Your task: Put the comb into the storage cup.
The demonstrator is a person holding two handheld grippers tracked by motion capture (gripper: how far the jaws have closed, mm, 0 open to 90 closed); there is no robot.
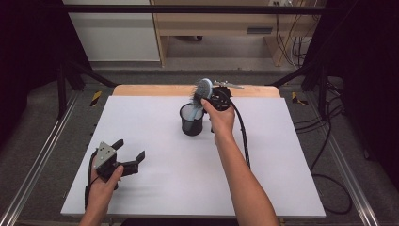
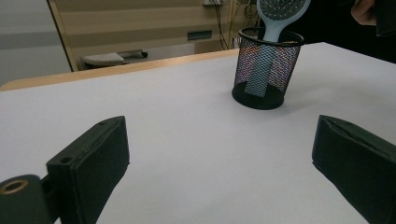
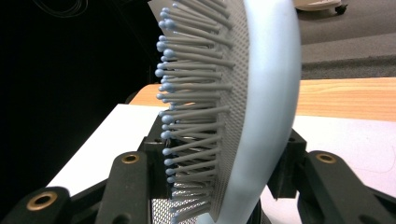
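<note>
Blue hairbrush point(image 1: 203, 89) clamped in right hand-held gripper point(image 1: 210, 98), handle in mesh cup point(image 1: 191, 123); left hand-held gripper point(image 1: 128, 153) apart.

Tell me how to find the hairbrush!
Look at the white table, near its far wooden edge. A black mesh cup stands there, and the hairbrush pokes out of it, handle down. It's pale blue with bristles, the only colourful thing.
</note>
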